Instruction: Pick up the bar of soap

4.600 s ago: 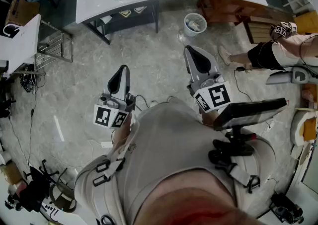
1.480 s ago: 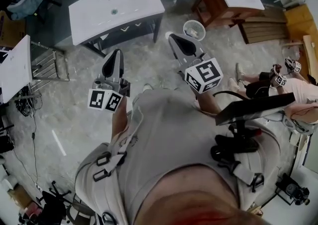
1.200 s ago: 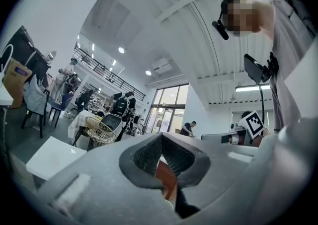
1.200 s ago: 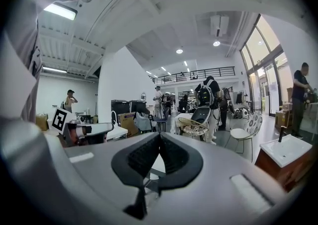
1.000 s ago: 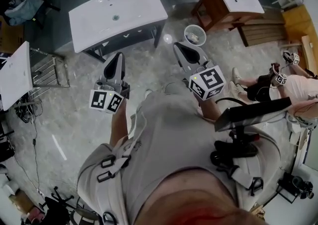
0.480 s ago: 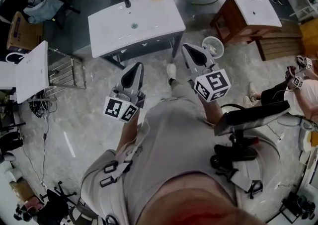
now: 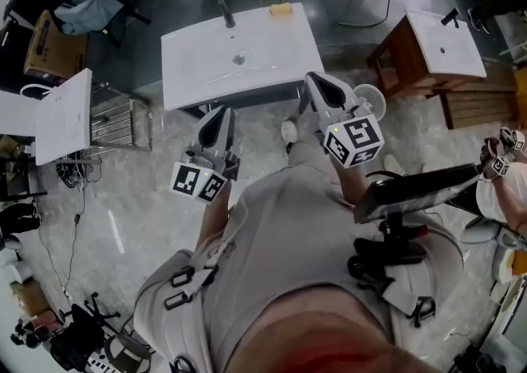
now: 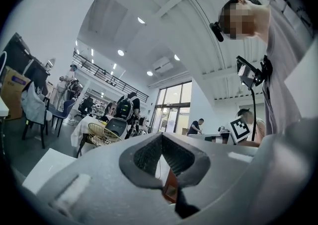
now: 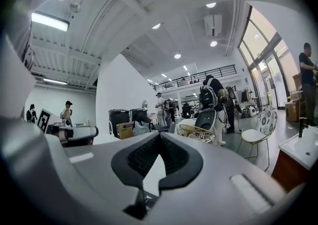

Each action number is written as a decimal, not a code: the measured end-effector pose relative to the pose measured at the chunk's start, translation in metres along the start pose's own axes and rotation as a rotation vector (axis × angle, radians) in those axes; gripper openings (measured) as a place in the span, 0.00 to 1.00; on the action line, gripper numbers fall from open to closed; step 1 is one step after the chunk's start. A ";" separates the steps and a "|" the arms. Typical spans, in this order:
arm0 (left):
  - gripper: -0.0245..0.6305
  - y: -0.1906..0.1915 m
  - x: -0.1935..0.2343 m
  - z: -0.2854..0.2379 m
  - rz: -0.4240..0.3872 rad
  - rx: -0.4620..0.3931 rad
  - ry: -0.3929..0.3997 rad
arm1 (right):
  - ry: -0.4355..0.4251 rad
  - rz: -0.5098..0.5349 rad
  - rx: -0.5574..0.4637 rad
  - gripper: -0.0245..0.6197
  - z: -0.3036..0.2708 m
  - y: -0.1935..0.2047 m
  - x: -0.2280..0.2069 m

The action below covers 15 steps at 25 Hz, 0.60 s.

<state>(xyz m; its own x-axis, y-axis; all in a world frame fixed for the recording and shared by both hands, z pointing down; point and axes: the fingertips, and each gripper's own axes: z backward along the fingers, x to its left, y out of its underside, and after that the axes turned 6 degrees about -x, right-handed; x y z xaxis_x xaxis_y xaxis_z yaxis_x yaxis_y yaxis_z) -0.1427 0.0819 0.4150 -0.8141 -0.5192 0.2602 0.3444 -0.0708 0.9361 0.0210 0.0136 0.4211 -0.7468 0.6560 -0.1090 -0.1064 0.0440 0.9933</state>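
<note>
Jaws first: both pairs were clamped together on nothing. In the left gripper view the left gripper (image 8: 161, 137) had its dark pads meeting at the tips, with only the room showing past them. The right gripper (image 9: 159, 137) looked exactly the same in its own view. So no grab had started, and both were empty.

Moving out from there in the head view, the left one hung just short of the near edge of the white washbasin top (image 7: 198, 67). The right one had its tips about at that top's near right corner.

The bar of soap (image 7: 281, 10) was the little yellow block on the far rim of that top, just right of the tap (image 7: 225, 13). It was well apart from both grippers, with the whole basin in between.

What changed is that the person had walked up to it. A few seconds earlier the washbasin sat way off at the top of the head view with bare floor ahead of the grippers. The soap was barely in frame then, and now the counter was right at the tips.

My read is that the walk-in was basically done but the actual pick hadn't begun. One gripper would need to open up and reach across to the far rim. The right one looked like the better bet, being on the soap's side of the tap.
</note>
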 end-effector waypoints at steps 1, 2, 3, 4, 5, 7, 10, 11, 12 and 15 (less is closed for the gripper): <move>0.04 0.000 0.007 -0.008 -0.005 -0.004 -0.003 | -0.004 -0.001 0.001 0.05 -0.009 0.001 -0.008; 0.04 0.001 0.013 -0.017 -0.010 -0.009 -0.006 | -0.010 -0.002 0.001 0.04 -0.018 0.003 -0.015; 0.04 0.003 0.019 -0.026 -0.013 -0.014 -0.009 | -0.017 -0.004 0.001 0.04 -0.027 0.004 -0.022; 0.04 0.004 0.023 -0.035 -0.017 -0.017 -0.013 | -0.024 -0.006 0.001 0.05 -0.035 0.004 -0.029; 0.04 0.005 0.027 -0.045 -0.021 -0.018 -0.016 | -0.030 -0.010 0.001 0.04 -0.042 0.004 -0.036; 0.04 0.007 0.034 -0.065 -0.027 -0.016 -0.021 | -0.040 -0.020 0.003 0.05 -0.056 0.003 -0.051; 0.04 0.010 0.043 -0.100 -0.031 -0.016 -0.028 | -0.053 -0.034 0.014 0.04 -0.075 0.005 -0.078; 0.04 0.012 0.045 -0.110 -0.032 -0.016 -0.033 | -0.057 -0.041 0.019 0.04 -0.080 0.006 -0.087; 0.04 0.014 0.047 -0.119 -0.032 -0.017 -0.038 | -0.060 -0.047 0.022 0.04 -0.085 0.008 -0.097; 0.04 0.019 0.053 -0.146 -0.030 -0.015 -0.044 | -0.065 -0.058 0.027 0.05 -0.100 0.009 -0.124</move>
<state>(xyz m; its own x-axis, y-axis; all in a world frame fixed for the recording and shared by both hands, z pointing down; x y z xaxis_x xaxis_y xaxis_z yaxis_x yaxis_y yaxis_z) -0.1111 -0.0714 0.4122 -0.8437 -0.4791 0.2420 0.3260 -0.0991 0.9402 0.0468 -0.1423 0.4400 -0.6956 0.6992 -0.1651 -0.1299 0.1036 0.9861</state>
